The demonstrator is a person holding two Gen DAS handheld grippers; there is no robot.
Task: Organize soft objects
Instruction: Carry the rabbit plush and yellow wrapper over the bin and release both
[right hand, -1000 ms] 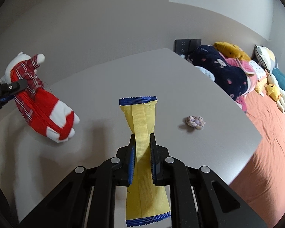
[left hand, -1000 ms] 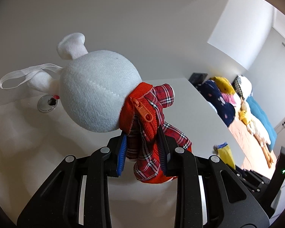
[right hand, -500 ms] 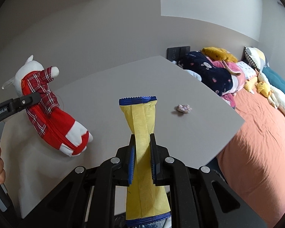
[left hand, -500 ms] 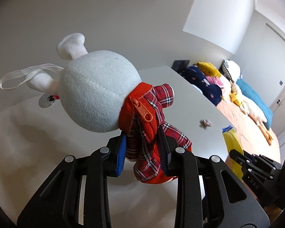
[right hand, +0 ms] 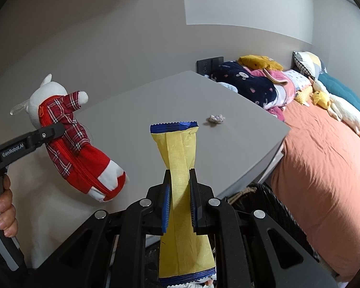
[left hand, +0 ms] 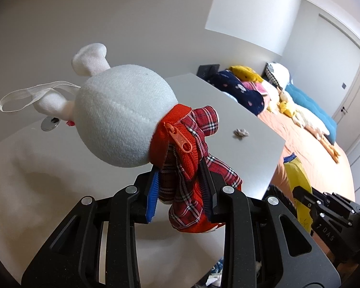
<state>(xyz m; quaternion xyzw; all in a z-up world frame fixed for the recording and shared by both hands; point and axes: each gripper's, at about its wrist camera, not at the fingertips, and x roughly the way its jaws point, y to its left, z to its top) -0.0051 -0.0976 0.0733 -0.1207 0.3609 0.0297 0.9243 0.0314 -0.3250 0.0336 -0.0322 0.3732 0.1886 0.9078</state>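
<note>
My left gripper (left hand: pixel 180 180) is shut on a white plush rabbit (left hand: pixel 124 115) in red plaid clothes, squeezing it at the back by the orange zipper; it hangs above the grey table (left hand: pixel 252 141). The right wrist view shows the same plush rabbit (right hand: pixel 69 141) at the left with the left gripper (right hand: pixel 52 129) clamped on it. My right gripper (right hand: pixel 180 187) is shut on a yellow snack packet (right hand: pixel 180 158) with blue ends, held upright at its middle near the table's front edge. A small crumpled grey soft object (right hand: pixel 216 119) lies on the table toward its right side.
A bed with an orange sheet (right hand: pixel 324 163) stands right of the table, piled with plush toys and cushions (right hand: pixel 252 81). A dark basket (right hand: pixel 264 199) sits below the table's front corner. A hand (right hand: pixel 4 206) holds the left gripper's handle. A metal grommet (left hand: pixel 49 123) is in the tabletop.
Both grippers have drawn back toward the table's front edge with their loads still held. The small crumpled object and the bed have come further into view.
</note>
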